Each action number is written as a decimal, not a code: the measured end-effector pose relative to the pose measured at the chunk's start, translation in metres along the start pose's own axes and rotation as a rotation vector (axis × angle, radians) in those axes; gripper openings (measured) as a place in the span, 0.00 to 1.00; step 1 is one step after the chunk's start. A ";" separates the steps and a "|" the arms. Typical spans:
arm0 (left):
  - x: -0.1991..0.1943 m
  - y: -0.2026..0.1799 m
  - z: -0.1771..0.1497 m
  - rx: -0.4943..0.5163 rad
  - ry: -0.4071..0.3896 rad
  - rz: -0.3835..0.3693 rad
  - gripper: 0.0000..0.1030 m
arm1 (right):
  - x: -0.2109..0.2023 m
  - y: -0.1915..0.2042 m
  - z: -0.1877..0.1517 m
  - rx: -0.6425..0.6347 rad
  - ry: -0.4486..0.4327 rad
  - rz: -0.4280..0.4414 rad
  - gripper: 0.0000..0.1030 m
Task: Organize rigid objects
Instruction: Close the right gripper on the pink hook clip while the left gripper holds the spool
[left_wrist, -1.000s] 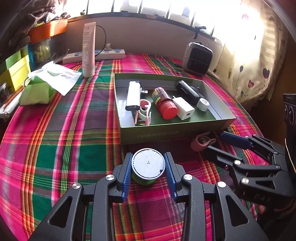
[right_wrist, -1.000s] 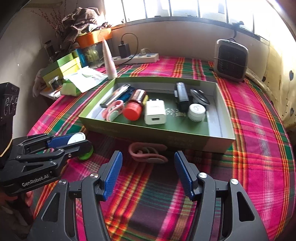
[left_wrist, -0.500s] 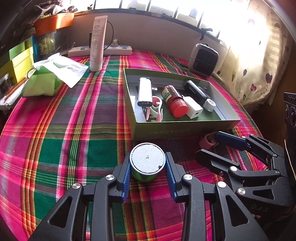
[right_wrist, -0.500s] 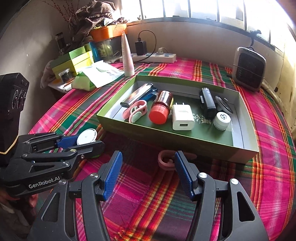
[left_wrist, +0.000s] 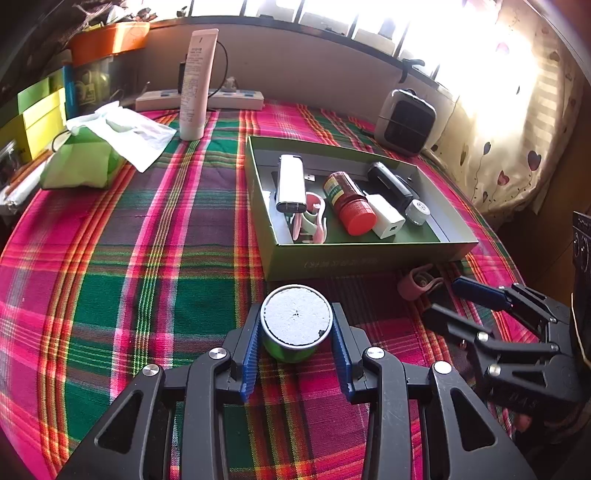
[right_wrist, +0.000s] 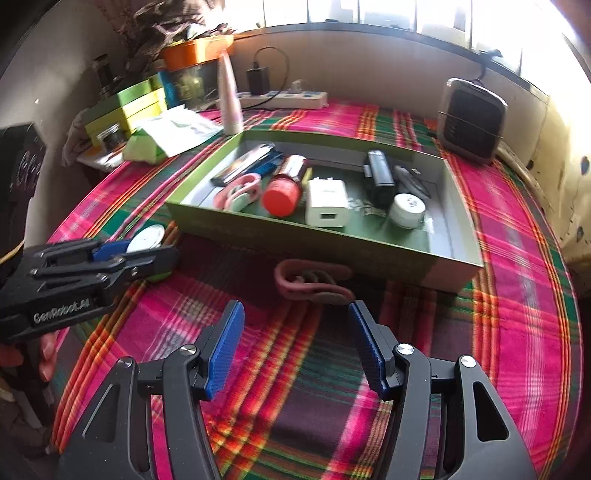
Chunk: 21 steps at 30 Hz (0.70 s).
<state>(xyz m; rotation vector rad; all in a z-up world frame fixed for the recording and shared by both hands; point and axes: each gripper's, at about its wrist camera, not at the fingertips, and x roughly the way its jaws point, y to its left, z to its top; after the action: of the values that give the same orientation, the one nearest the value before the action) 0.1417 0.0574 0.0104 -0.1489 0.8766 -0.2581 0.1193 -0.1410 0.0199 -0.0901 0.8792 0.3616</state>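
Note:
My left gripper (left_wrist: 295, 317) is shut on a small round green tin (left_wrist: 295, 325) with a white lid, just in front of the green tray (left_wrist: 351, 260). From the right wrist view the tin (right_wrist: 147, 237) shows between the left gripper's (right_wrist: 147, 253) fingers. A pink clip (right_wrist: 312, 282) lies on the plaid cloth against the tray's front wall (right_wrist: 295, 240). My right gripper (right_wrist: 295, 317) stands open just short of it, nothing between its pads. The tray holds a white lighter-shaped case (left_wrist: 291, 182), pink clips (left_wrist: 312, 218), a red-capped bottle (left_wrist: 349, 203), a white charger (left_wrist: 386, 221), a black device (left_wrist: 389, 182) and a small white jar (left_wrist: 416, 211).
A tall tube (left_wrist: 195, 85), a power strip (left_wrist: 221, 99) and a green tissue pack (left_wrist: 81, 162) stand at the back left. A small heater (left_wrist: 406, 122) sits behind the tray. Stacked boxes (right_wrist: 125, 107) line the left edge. A person's fingers (right_wrist: 48, 354) show under the left gripper.
Both views have swung slightly, so the tray sits a little differently in each. The tin stays in my left gripper and the pink clip stays on the cloth.

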 end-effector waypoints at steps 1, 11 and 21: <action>0.000 0.000 0.000 0.000 0.002 0.000 0.32 | 0.000 -0.002 0.001 0.025 -0.004 -0.002 0.58; 0.002 0.001 0.000 -0.001 0.004 -0.007 0.32 | 0.015 -0.005 0.013 0.164 -0.010 -0.102 0.58; 0.003 0.001 -0.001 -0.005 0.003 -0.016 0.32 | 0.024 0.001 0.019 0.195 0.003 -0.136 0.58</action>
<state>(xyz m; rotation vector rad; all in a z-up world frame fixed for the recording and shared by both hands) 0.1432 0.0575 0.0075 -0.1605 0.8795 -0.2709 0.1473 -0.1295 0.0141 0.0295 0.9017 0.1478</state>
